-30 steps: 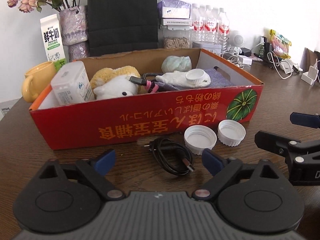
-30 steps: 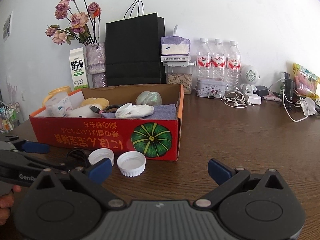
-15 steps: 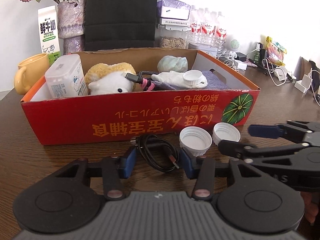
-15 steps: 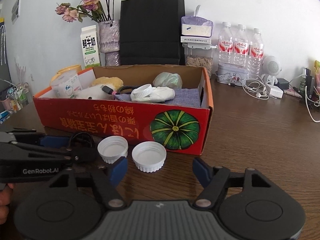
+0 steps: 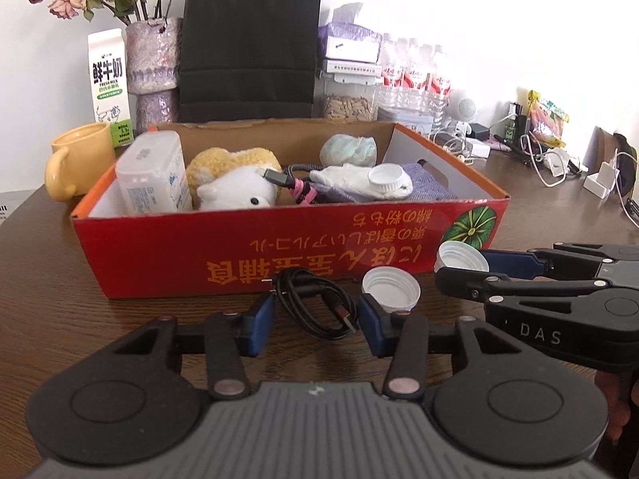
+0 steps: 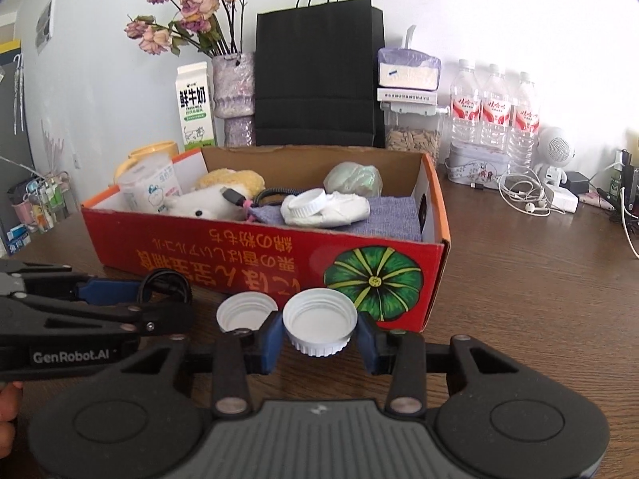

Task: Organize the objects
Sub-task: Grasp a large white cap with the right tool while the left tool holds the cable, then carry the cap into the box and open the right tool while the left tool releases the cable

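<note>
- Left wrist view: the red box (image 5: 287, 239) stands on the desk (image 5: 48, 279) and serves as the landmark. It already holds a plush toy, a white container, a cloth and a cap, among other things.
- Just in front of the box's long red wall lies the coiled black cable (image 5: 315, 305). The left hand-held gripper (image 5: 315, 325) has its blue fingers on either side of the coil – partly closed, the pads right at the loops' edges. Whether they already press on the cable I cannot tell.
- To the right of the cable, also in front of the box, a white cap (image 5: 391, 288) rests open side up on the desk, untouched.
- Further right, near the box's pumpkin corner, the right hand-held gripper (image 5: 459, 265) comes in from the side with a second cap (image 5: 461, 257) at its tips.
- Right wrist view: the right hand-held gripper (image 6: 319, 331) is closing, and the second cap (image 6: 319, 321) sits between its blue pads, which look to be against the cap's ribbed sides – a grip forming or just made. The cap sits in front of the pumpkin print on the box (image 6: 259, 255).
- The other cap (image 6: 246, 311) lies just to the left of it, also before the box wall. Beyond that the left hand-held gripper (image 6: 135, 293) reaches the cable (image 6: 167, 285).
- Judged step: both hands are picking up loose things in front of the box, cable on one side, cap on the other.
- The next move calls for firm pinches, then a lift clear of the front wall and a release inside the box – the cable may uncoil and trail, so it needs height.
</note>
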{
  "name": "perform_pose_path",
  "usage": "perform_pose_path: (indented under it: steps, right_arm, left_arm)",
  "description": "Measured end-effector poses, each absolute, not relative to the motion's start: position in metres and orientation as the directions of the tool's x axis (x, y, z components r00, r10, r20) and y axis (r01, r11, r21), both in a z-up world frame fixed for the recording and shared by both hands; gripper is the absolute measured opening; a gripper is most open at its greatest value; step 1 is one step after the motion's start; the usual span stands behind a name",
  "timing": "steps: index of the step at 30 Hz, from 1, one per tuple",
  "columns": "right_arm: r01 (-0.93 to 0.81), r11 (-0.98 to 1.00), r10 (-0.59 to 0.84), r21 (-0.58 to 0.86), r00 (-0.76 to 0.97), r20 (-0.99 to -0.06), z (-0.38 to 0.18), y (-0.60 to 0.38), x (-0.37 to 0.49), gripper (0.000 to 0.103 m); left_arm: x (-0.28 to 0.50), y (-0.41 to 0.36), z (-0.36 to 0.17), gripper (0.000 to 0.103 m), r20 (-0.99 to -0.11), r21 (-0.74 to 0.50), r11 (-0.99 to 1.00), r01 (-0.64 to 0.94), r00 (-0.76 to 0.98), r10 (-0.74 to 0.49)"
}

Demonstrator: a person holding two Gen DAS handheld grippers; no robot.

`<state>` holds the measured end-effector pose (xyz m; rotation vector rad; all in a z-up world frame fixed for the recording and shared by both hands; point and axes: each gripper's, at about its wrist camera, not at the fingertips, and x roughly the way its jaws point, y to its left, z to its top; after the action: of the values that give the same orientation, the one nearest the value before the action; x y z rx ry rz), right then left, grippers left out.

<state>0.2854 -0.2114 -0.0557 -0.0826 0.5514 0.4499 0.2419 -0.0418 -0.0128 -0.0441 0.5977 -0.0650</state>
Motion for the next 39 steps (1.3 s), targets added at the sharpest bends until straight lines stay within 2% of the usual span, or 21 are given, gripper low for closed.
perform_pose_path:
  steps: [15,29,39]
  right_arm:
    - [-0.474,0.88,0.447,0.043,0.792,-0.417,-0.012,-0.203,0.278,0.039]
    - [-0.45,0.893,0.43,0.028,0.83,-0.356,0.008,-0.182,0.319,0.039]
    - [-0.4,0.915,0.39,0.05,0.846,-0.364,0.001,-0.175,0.357,0.039]
  left_arm:
    - [0.235,-0.025,0.042,0.047,-0.412,-0.066,0.997,0.033,0.91,-0.057]
    - [0.269,-0.01,0.054,0.047,-0.355,-0.067,0.998,-0.002,0.935,-0.022]
    - [0.307,-0.008,0.049,0.047,-0.329,-0.07,0.997,-0.027,0.944,0.002]
